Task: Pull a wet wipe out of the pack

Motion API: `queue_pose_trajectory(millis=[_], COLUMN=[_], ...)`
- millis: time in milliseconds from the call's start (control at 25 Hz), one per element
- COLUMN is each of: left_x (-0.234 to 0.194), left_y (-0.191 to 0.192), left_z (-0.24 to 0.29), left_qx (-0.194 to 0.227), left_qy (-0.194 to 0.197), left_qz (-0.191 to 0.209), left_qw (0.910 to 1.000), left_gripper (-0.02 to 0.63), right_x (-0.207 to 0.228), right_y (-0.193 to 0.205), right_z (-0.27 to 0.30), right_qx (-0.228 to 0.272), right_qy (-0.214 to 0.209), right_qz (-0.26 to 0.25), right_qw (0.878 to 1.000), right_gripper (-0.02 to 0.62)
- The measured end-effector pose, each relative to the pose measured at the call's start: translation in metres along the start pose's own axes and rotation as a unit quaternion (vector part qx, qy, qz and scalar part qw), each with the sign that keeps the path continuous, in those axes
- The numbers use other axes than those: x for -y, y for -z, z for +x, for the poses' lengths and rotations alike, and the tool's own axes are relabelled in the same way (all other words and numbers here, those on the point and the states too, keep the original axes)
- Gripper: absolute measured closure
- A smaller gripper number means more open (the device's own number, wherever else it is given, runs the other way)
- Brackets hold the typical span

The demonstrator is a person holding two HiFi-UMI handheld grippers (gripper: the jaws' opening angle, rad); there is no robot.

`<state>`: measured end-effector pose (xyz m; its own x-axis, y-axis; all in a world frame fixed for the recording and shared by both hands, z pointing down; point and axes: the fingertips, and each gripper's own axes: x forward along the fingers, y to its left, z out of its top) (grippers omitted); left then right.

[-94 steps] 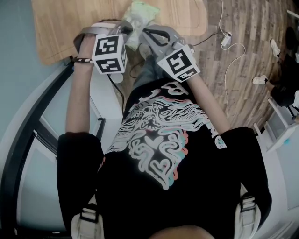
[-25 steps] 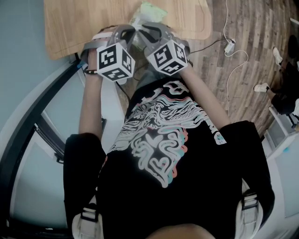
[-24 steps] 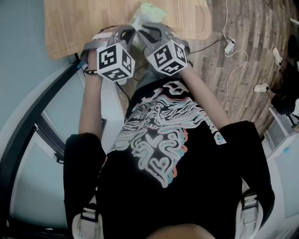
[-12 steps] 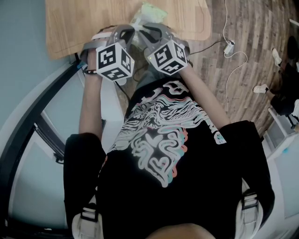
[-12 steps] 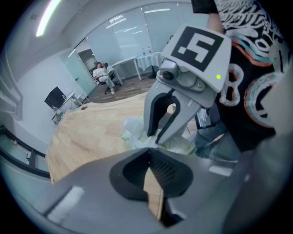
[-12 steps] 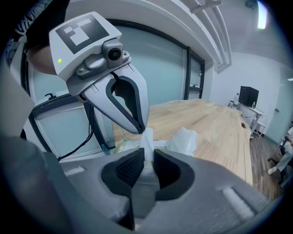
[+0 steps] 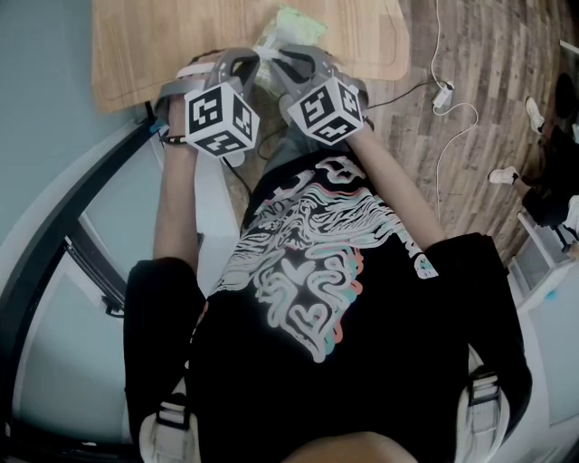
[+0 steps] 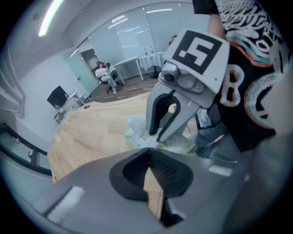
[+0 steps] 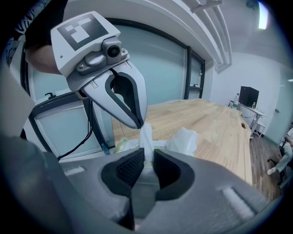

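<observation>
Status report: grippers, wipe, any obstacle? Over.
Left gripper shut on wet wipe tip. Right gripper shut on same wipe, lower. Pack at table edge. Nothing in the way.

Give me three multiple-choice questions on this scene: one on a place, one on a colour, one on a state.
1. Where does the soft pale green wet wipe pack lie?
A. on the light wooden table
B. in a sink
C. in a basket
2. What colour is the thin wet wipe sheet?
A. black
B. white
C. red
3. How is the right gripper?
A. wide open, empty
B. out of view
C. shut on the sheet
Answers: 1 A, the head view shows it on the table; 2 B, it shows white; 3 C, its jaws pinch the sheet.
</observation>
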<state>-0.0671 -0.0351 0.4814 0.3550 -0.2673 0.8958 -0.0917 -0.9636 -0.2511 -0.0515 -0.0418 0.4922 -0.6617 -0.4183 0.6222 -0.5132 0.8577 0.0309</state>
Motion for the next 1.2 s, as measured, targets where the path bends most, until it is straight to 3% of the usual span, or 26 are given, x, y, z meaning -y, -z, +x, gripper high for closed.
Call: queue_pose_trajectory(millis=[1200], left_x=[-0.005], left_y=[0.012], left_z=[-0.012], left_qx=[-0.006], left_qy=[-0.021], left_qz=[-0.014], left_qw=[0.9997], left_gripper=[0.617], right_x=[0.001], right_y=[0.004], right_z=[0.003], right_qx=[-0.011], right_qy=[-0.009], right_qz=[0.001], right_qw=[1.000], right_gripper=[0.531])
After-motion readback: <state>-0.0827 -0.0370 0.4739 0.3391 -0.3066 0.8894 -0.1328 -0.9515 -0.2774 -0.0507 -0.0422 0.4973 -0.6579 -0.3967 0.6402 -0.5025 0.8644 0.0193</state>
